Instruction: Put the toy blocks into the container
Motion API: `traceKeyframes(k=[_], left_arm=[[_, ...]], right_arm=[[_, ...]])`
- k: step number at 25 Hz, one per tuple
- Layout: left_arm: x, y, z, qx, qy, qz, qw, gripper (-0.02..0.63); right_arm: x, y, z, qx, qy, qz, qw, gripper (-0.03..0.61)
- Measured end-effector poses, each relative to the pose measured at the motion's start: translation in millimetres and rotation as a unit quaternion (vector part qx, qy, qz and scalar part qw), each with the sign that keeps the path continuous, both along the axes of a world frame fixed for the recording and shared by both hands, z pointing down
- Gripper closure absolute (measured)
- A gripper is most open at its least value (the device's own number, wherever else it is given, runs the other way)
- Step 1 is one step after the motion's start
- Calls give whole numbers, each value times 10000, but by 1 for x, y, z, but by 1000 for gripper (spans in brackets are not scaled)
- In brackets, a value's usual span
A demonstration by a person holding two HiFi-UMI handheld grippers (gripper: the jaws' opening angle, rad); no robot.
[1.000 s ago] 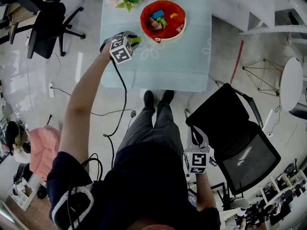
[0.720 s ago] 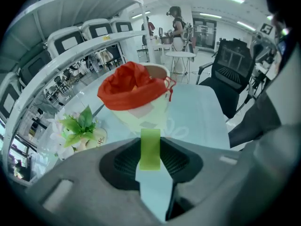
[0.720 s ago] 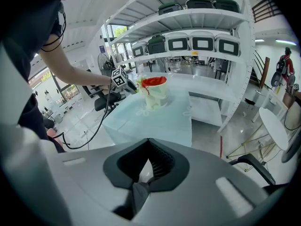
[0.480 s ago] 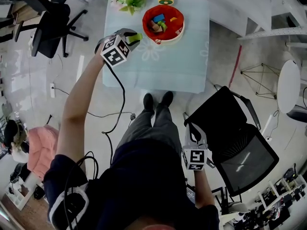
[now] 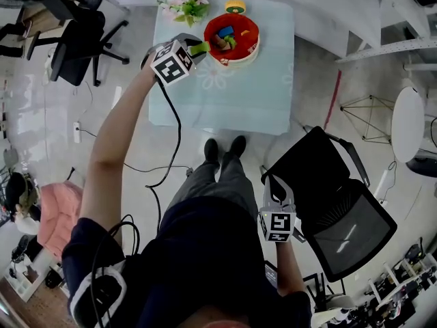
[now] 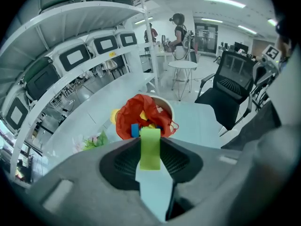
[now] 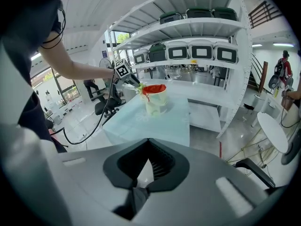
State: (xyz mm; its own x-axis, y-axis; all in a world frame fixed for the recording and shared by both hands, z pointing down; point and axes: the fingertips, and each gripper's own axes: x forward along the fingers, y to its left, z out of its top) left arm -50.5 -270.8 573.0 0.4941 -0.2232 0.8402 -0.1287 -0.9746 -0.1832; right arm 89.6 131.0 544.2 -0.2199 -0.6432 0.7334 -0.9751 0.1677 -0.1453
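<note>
- Pale table (image 5: 232, 98), far centre.
- Red-lined container (image 5: 250, 49) on far half of table, part-filled with blocks.
- Flowers (image 5: 183, 5) at far left corner, near approach path. Could be brushed by wide swing.
- Left gripper (image 5: 194, 50) narrowly clamped on green block (image 6: 150, 149), above table just left of container rim.
- Main risk: release short of rim, dropping block onto table or bouncing it off piled blocks.
- Grip looks shallow, block jutting past tips. Possible slip or tilt in transit.
- Right gripper (image 7: 143, 188) closed, empty, near right, beside black chair (image 5: 334, 203).
</note>
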Motion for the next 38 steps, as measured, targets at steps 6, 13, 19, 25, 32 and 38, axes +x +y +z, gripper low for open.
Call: traceKeyframes(k=[6,13,19,25,32,38], left_arm=[[17,-11,-5,-43,-64,6,10000,482],[37,-22,4,-116,-308,79,9994,481],[50,-31,13,-184,-492,117,9986,482],[64,-32,17,-216,-488,159,9984,480],[66,-37,26,-196,-606,134,9979,480],[70,-43,28,-107,-504,67,9986,477]], right_arm=[[0,4,-3,-46,45,-8,10000,580],[4,8,-7,7,53,60,10000,580],[9,11,-8,-11,67,135,9999,580],[13,13,-7,-39,87,203,9997,580],[16,13,-8,57,71,275,9996,580],[17,14,-7,78,83,296,9995,580]])
